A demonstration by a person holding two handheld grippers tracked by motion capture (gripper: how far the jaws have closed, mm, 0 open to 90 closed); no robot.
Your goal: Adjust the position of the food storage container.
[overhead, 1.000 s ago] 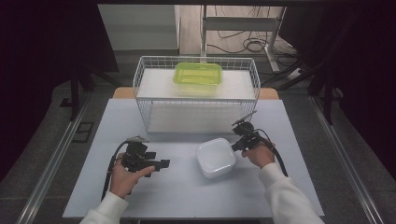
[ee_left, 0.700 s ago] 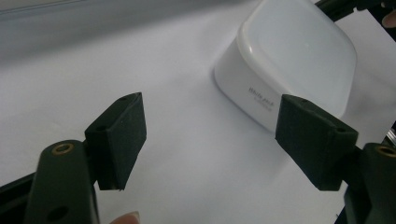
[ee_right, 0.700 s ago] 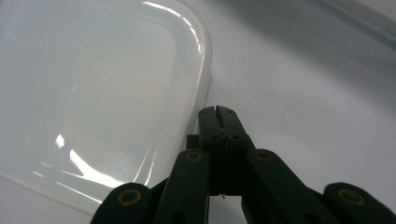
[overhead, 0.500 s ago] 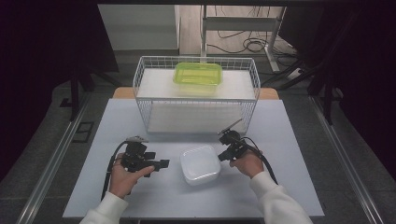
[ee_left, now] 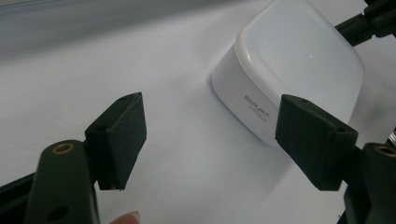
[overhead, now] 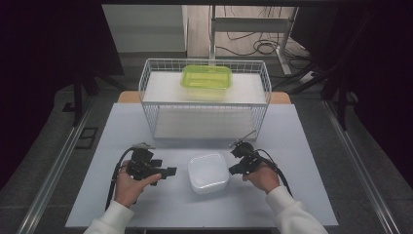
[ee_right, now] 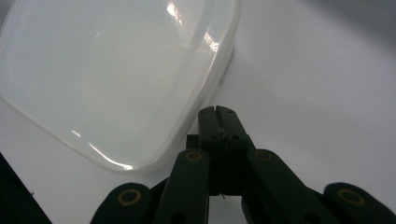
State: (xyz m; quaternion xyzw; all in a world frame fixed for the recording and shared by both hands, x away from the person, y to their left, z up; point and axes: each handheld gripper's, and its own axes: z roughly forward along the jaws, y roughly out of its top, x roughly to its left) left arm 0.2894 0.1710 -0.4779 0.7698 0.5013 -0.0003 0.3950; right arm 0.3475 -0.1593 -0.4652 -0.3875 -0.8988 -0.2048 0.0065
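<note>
A white lidded container [overhead: 208, 171] sits on the white table between my two grippers. My left gripper [overhead: 168, 171] lies to its left, pointing at it, jaws wide open with nothing between them. In the left gripper view [ee_left: 212, 112] the container [ee_left: 299, 60] stands just beyond the fingertips. My right gripper [overhead: 233, 170] is shut and empty, its tips at the container's right side. The right gripper view shows those closed tips [ee_right: 217, 112] beside the container's rim [ee_right: 112, 70]; whether they touch is unclear. The right gripper also appears in the left gripper view [ee_left: 369, 18].
A white wire basket [overhead: 203, 104] stands at the back of the table, with a green lidded container [overhead: 206, 82] on the white board inside it. The table's front edge runs close below both hands. Dark floor and rails flank the table.
The white container has slid left and toward the person, with my shut right gripper following at its right side. My left gripper has stayed in place, open.
</note>
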